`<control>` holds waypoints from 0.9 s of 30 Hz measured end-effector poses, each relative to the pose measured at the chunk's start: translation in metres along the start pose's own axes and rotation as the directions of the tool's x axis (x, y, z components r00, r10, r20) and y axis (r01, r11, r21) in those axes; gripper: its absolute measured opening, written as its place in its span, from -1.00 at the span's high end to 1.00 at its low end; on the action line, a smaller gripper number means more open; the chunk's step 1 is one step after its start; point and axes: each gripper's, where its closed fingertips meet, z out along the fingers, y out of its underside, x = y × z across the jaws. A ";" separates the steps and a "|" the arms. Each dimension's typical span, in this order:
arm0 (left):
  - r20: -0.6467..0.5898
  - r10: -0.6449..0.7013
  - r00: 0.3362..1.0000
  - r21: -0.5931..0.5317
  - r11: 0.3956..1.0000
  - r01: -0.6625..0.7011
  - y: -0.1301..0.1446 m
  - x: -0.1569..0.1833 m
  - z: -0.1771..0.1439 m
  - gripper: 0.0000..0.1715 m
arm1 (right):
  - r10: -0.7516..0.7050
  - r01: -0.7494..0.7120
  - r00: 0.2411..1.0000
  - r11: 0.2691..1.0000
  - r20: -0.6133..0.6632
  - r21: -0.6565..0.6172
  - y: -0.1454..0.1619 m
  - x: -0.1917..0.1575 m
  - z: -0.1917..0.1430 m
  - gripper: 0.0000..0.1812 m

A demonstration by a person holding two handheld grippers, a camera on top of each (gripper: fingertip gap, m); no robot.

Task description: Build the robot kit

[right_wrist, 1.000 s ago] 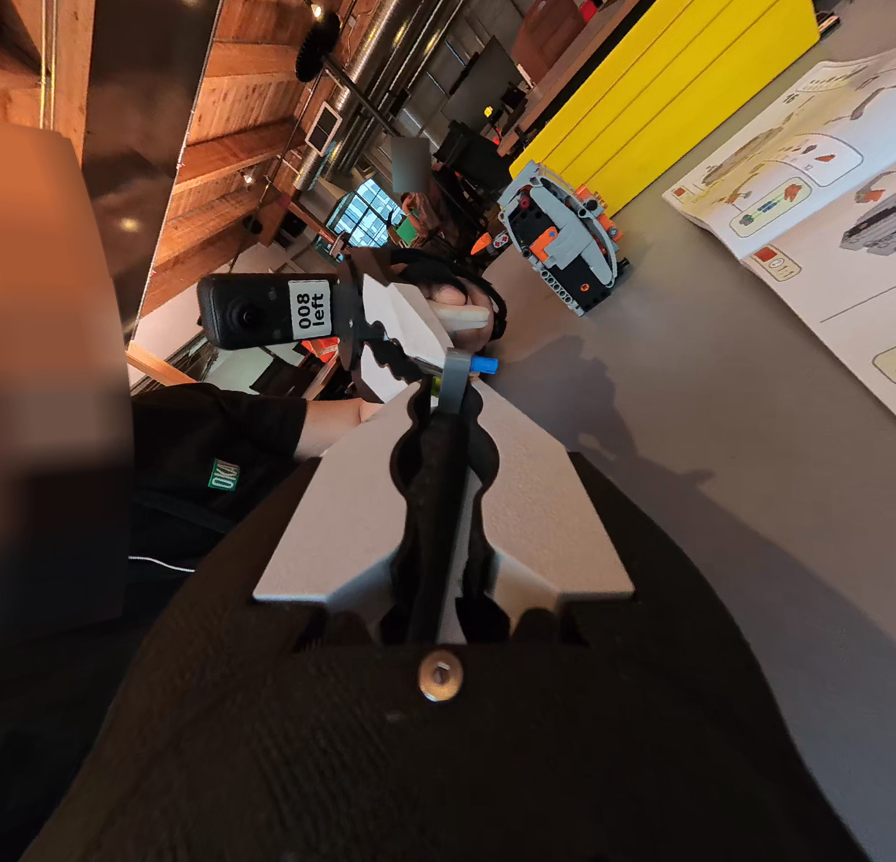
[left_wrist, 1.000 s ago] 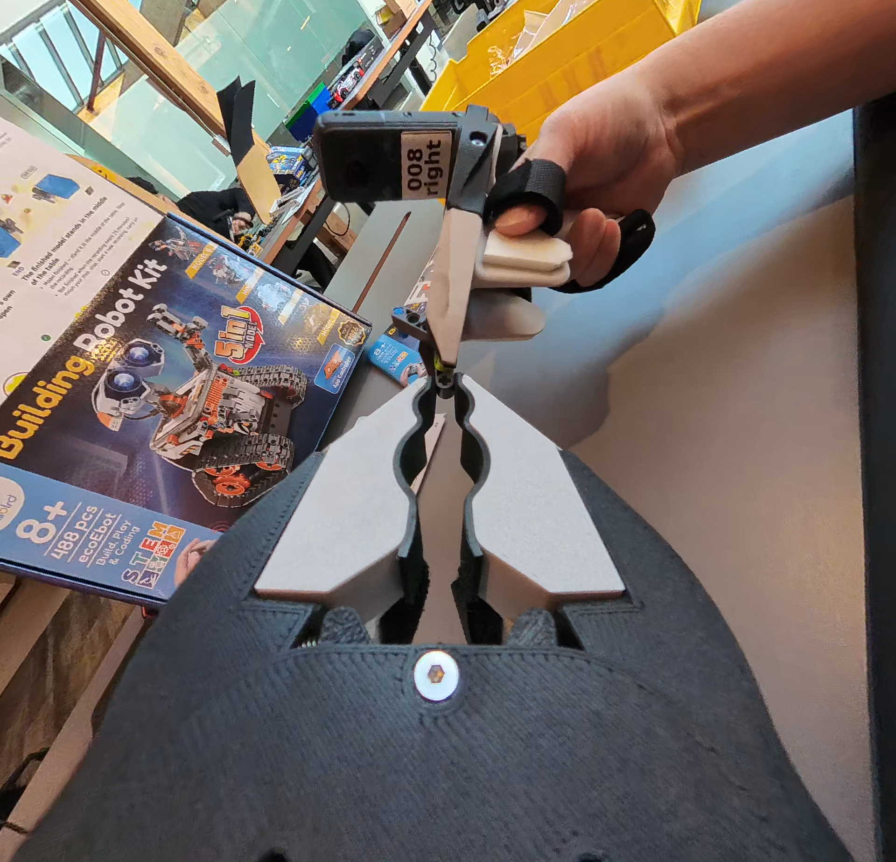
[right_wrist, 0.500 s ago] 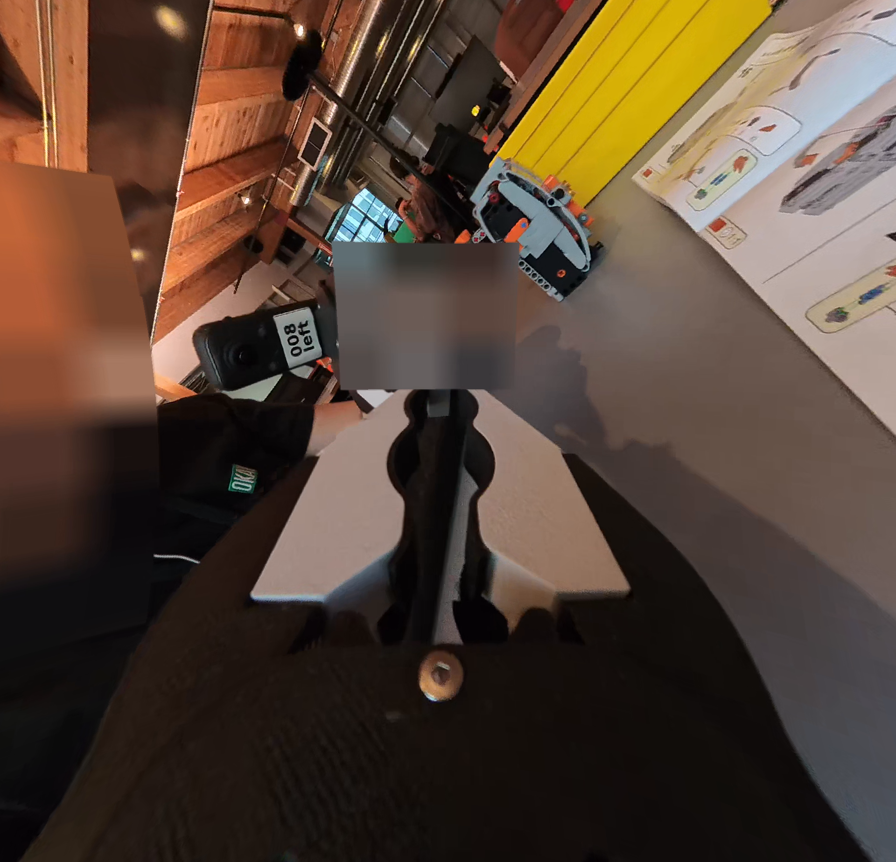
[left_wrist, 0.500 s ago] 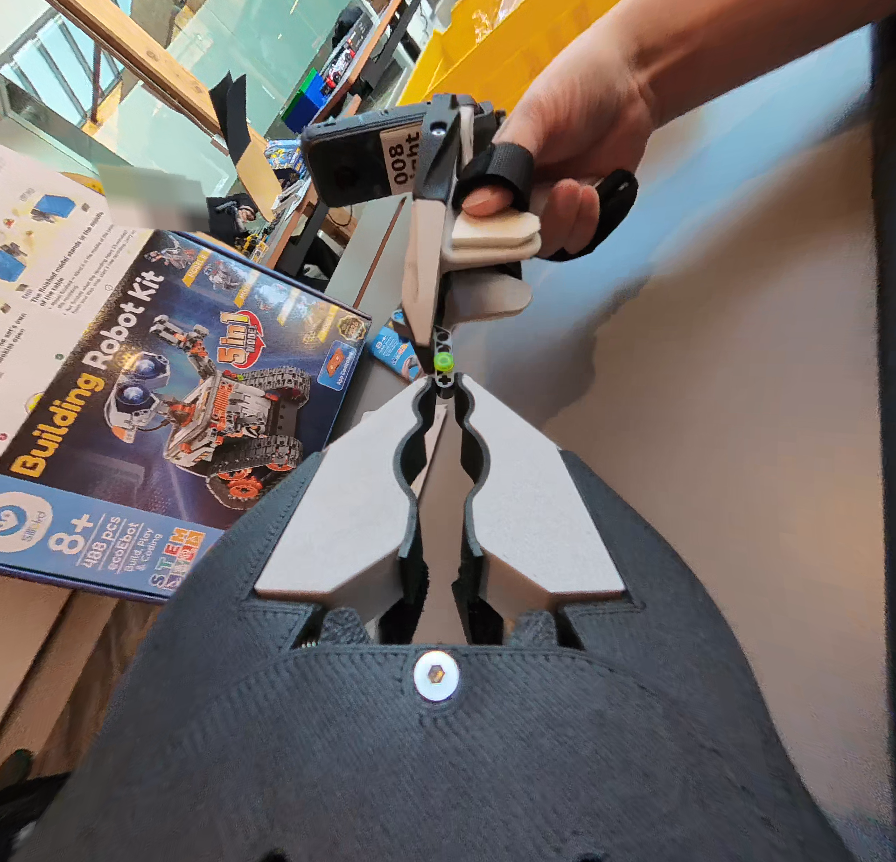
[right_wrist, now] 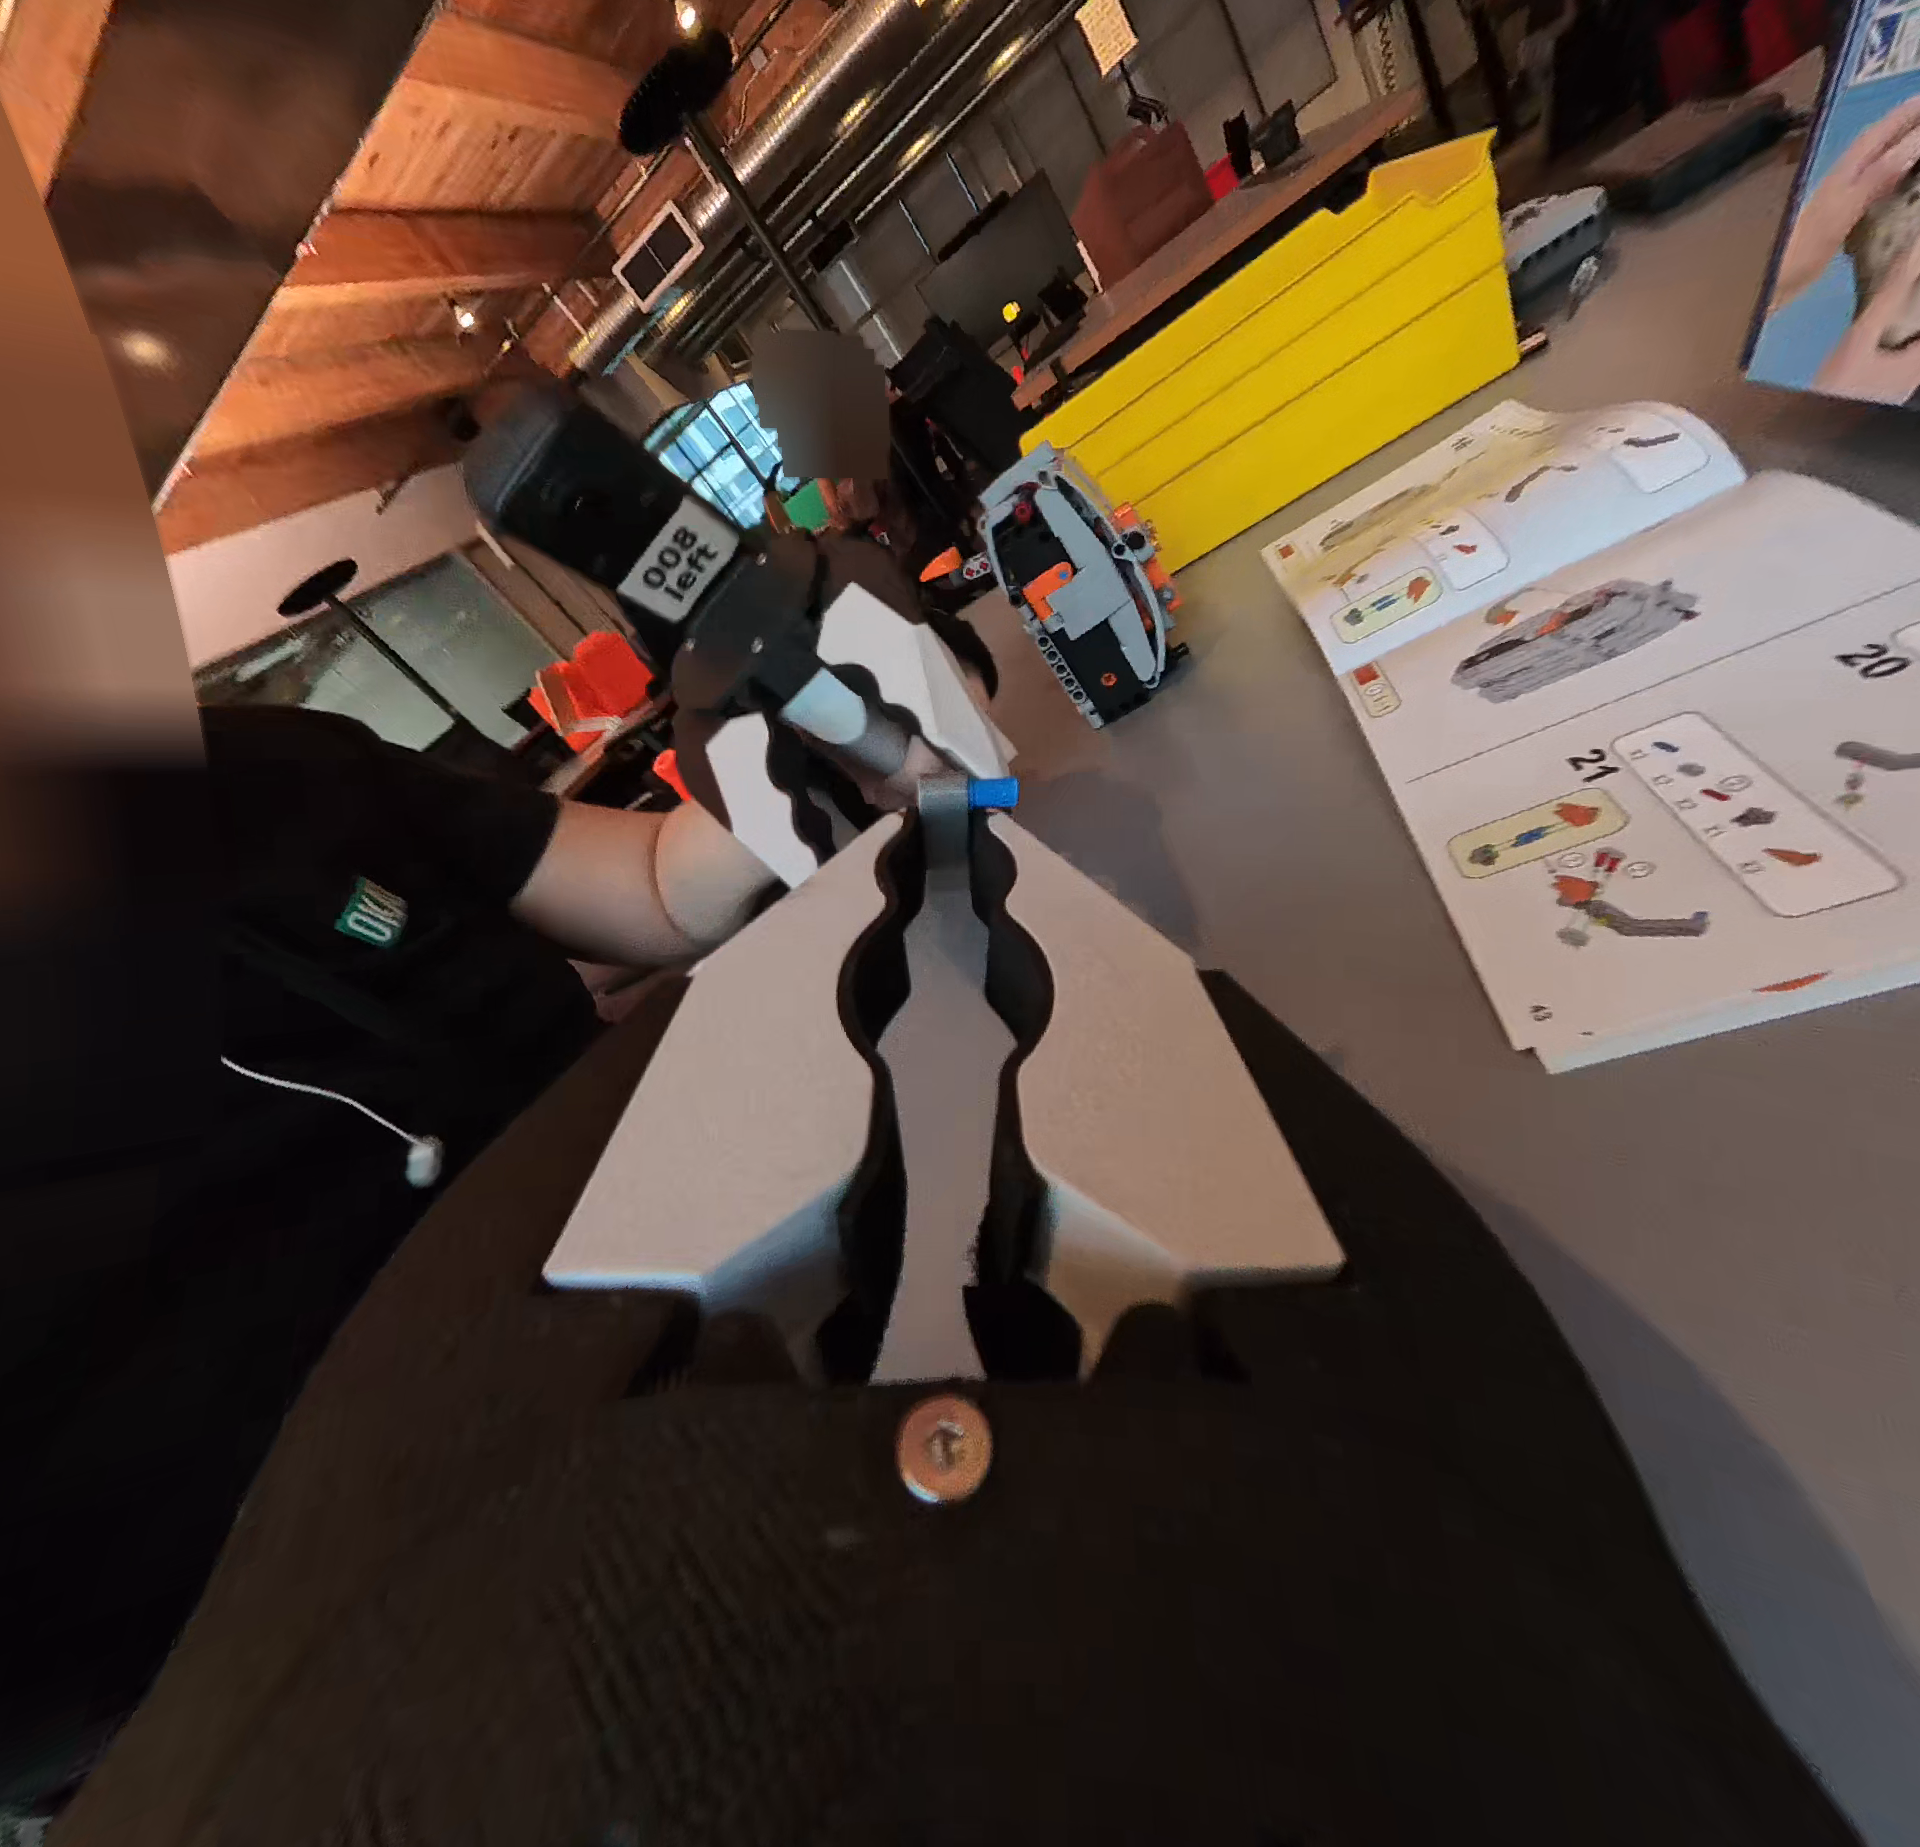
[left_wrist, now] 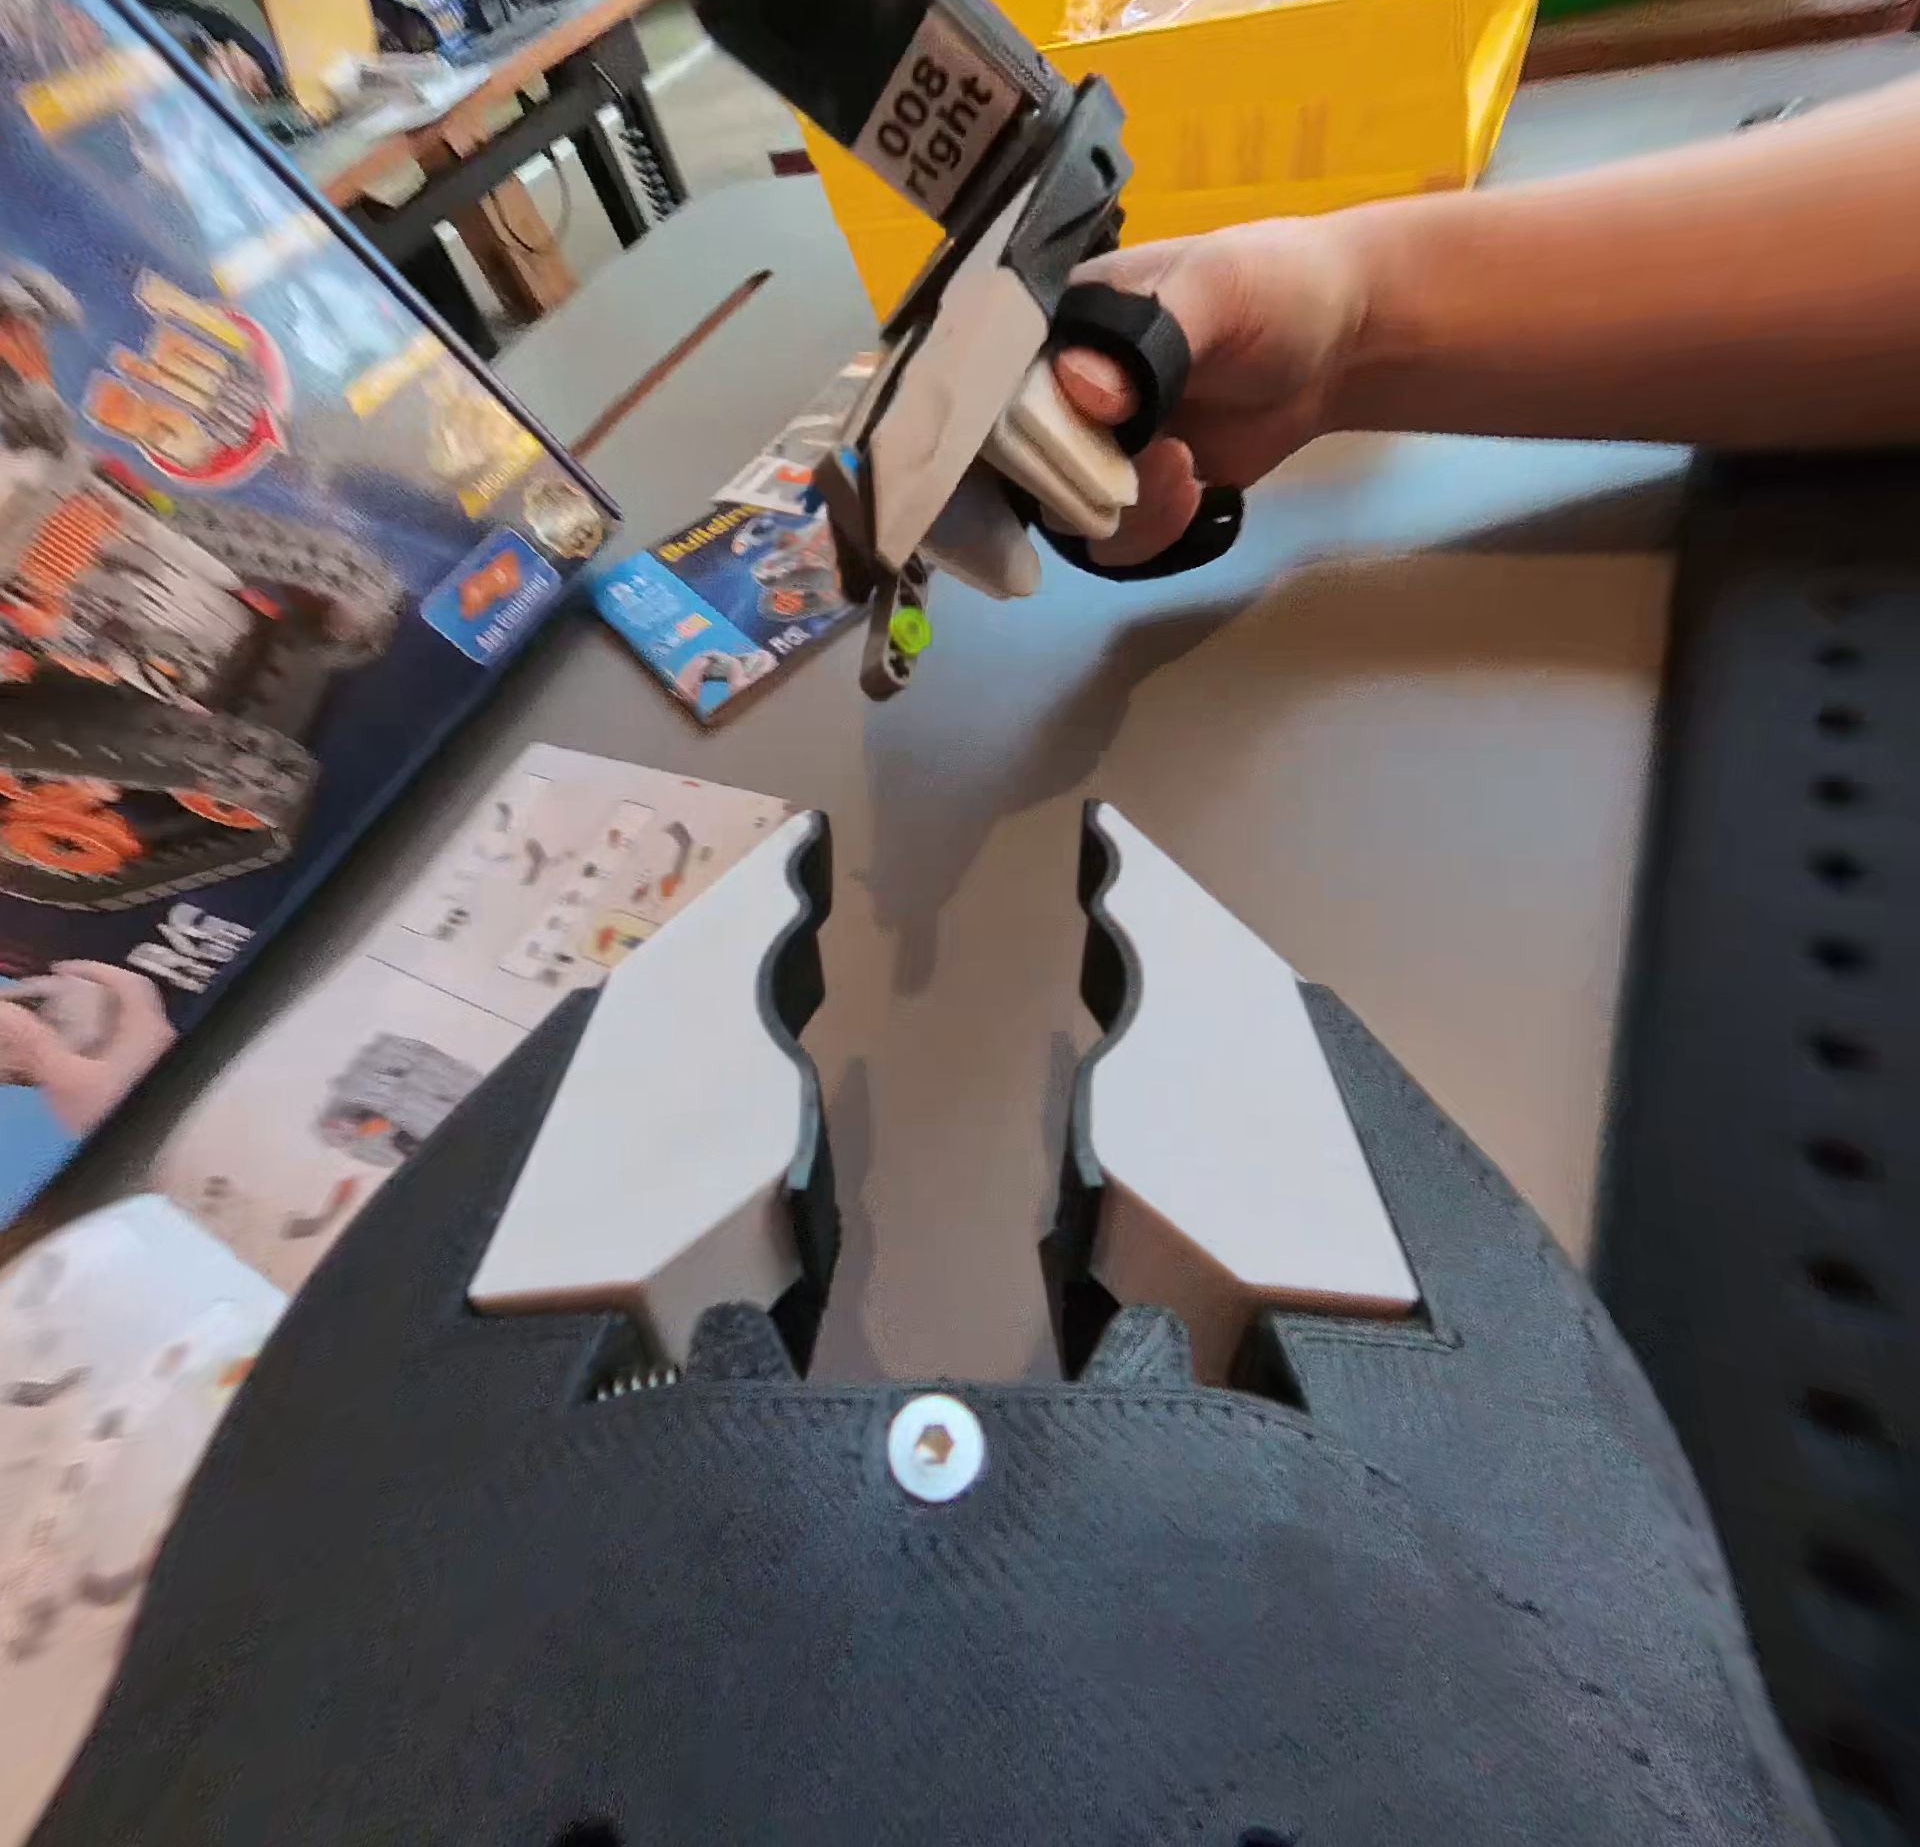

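My left gripper [left_wrist: 956, 829] is open and empty, a little above the grey table [left_wrist: 1351, 810]. Ahead of it, a hand holds my right gripper [left_wrist: 883, 592], shut on a short grey beam [left_wrist: 891, 654] with a green pin [left_wrist: 909, 628] that hangs below its tips. In the right wrist view my right gripper [right_wrist: 948, 836] is shut on the same grey beam [right_wrist: 940, 805], and a blue pin [right_wrist: 992, 791] sticks out to the right. The left gripper's white fingers [right_wrist: 914, 675] stand apart just behind the beam, not touching it.
A robot kit box [left_wrist: 208, 447] leans at the left over an open instruction booklet [left_wrist: 582, 893], which also shows in the right wrist view [right_wrist: 1610, 737]. A small leaflet [left_wrist: 727, 613], a yellow bin [left_wrist: 1247, 114], a part-built grey and orange model [right_wrist: 1081, 602] and a dark perforated panel [left_wrist: 1787, 966] are around. The gap from one gripper's tips to the other's is roughly 5 cm.
My left gripper was shut at the beam's end; it has opened, let go and drawn back. The right gripper keeps the beam and has tilted.
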 end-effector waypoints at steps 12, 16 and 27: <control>-0.166 -0.135 0.977 -0.062 0.990 0.127 0.011 0.020 0.005 0.75 | -0.172 0.173 0.977 0.985 0.130 0.002 0.007 -0.020 0.002 0.92; -0.221 -0.162 0.962 -0.033 0.987 0.158 0.003 0.027 0.003 0.84 | -0.294 0.291 0.943 0.956 0.158 0.039 0.006 -0.033 0.003 0.92; -0.271 -0.124 0.955 0.169 0.970 0.174 -0.035 0.029 -0.017 0.75 | -0.655 0.650 0.746 0.755 0.118 0.081 0.005 -0.067 0.017 0.92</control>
